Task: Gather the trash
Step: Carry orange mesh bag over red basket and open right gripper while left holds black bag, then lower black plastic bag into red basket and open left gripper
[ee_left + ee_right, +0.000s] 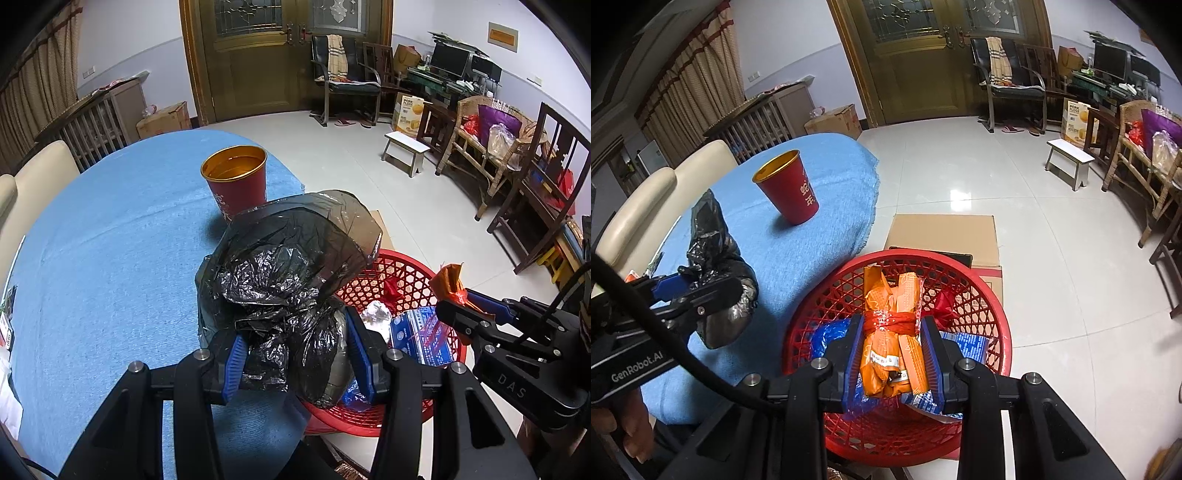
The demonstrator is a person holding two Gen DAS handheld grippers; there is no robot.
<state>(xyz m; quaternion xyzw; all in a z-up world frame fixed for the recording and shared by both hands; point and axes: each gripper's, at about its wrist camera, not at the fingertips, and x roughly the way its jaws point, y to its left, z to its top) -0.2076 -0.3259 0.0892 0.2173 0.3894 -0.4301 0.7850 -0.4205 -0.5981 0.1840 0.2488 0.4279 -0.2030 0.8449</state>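
Observation:
My left gripper (295,354) is shut on a crumpled black plastic bag (284,273) and holds it over the table's right edge, beside the red mesh basket (399,280). It also shows in the right wrist view (701,291) with the black bag (716,254). My right gripper (892,354) is shut on an orange wrapper bundle (894,332) tied with red string, above the red basket (982,295). In the left wrist view it (461,299) holds the orange bundle (448,280). The basket holds blue packets (421,332), white crumpled paper (376,312) and red trash (943,301).
A red cup (236,181) with a gold inside stands on the blue tablecloth (103,251). A cardboard box (942,236) lies on the floor behind the basket. A cream chair (661,206) stands left of the table. A small stool (404,151), chairs and a desk line the far wall.

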